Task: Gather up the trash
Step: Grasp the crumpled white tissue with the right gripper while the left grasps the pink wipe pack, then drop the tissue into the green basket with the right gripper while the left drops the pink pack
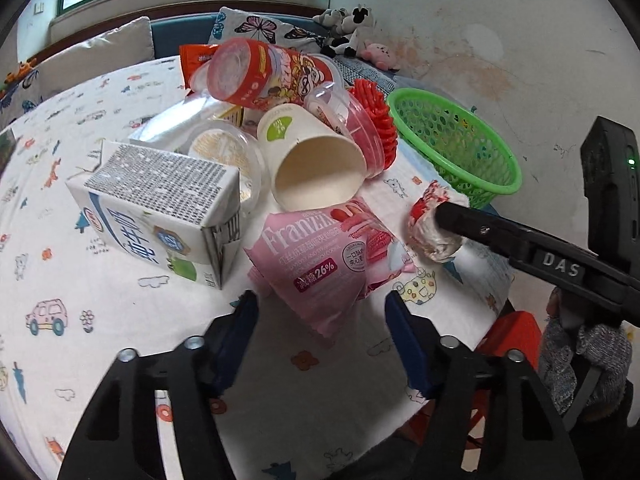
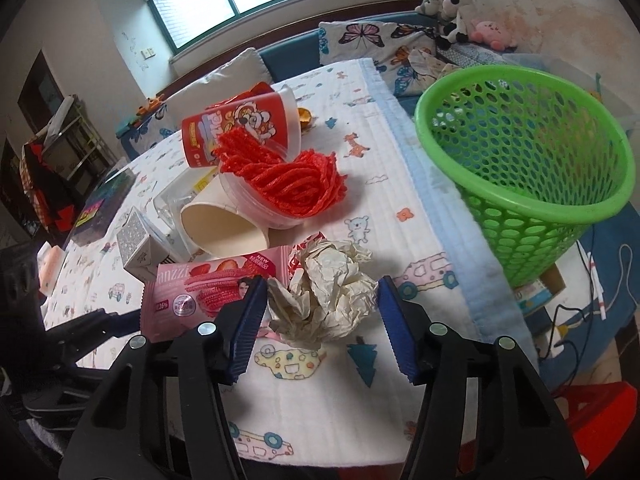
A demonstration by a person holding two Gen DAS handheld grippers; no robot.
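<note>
Right gripper [image 2: 320, 316] at a crumpled paper ball [image 2: 326, 292], basket [image 2: 532, 216] to the right

The green mesh basket at right frame looks empty; a clear tub [image 2: 276, 200] holds red yarn [image 2: 288, 176]. The creased white-and-red ball lies on the tabletop [image 2: 400, 216], lower centre, between the spread fingers. Left gripper [image 1: 320, 312] fingers are apart before a pink wrapper [image 1: 320, 256].

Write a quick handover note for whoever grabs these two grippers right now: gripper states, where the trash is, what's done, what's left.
Right gripper: open, fingers either side of the crumpled paper ball, not yet closed on it.
Left gripper: open, empty, pointed at the pink wafer wrapper.
Green basket: tilted at the table's edge, apparently empty.
Still on the table: milk carton, paper cup, red snack canister, red shreds in a clear tub.
Done: nothing binned. Left: everything.
</note>
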